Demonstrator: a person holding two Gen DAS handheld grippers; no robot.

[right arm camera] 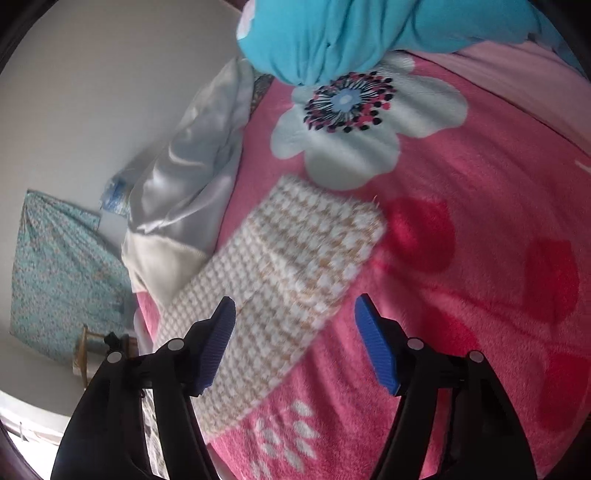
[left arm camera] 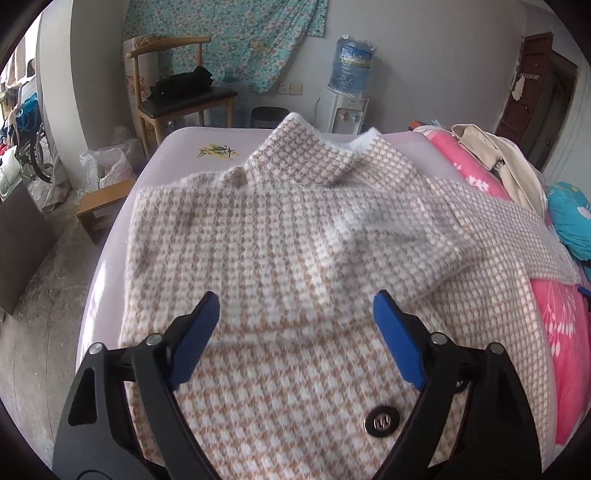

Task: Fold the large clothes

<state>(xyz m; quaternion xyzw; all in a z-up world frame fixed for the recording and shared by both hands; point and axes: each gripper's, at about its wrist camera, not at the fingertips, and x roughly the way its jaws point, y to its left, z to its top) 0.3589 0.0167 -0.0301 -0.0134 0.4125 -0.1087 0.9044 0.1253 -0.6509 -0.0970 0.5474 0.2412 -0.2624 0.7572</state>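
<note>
Tongs first: left gripper (left arm camera: 295, 314) hangs over the near half of the houndstooth coat (left arm camera: 280, 236), blue pads parted, nothing between them, no contact with cloth. A metal snap button (left arm camera: 381, 422) sits on the coat just near of the right pad. Coat lies flat on a pale lilac sheet (left arm camera: 177, 147), collar standing at the far end, one sleeve folded across the chest, the other sleeve (right arm camera: 295, 266) running right onto the pink floral blanket (right arm camera: 480, 221). Right gripper (right arm camera: 295, 325) hovers above that sleeve's cuff, jaws apart, gripping nothing. Farther off: blue bundle (right arm camera: 332, 33), beige garment (left arm camera: 498, 155), wooden chair (left arm camera: 177, 96), water dispenser (left arm camera: 345, 107).
</note>
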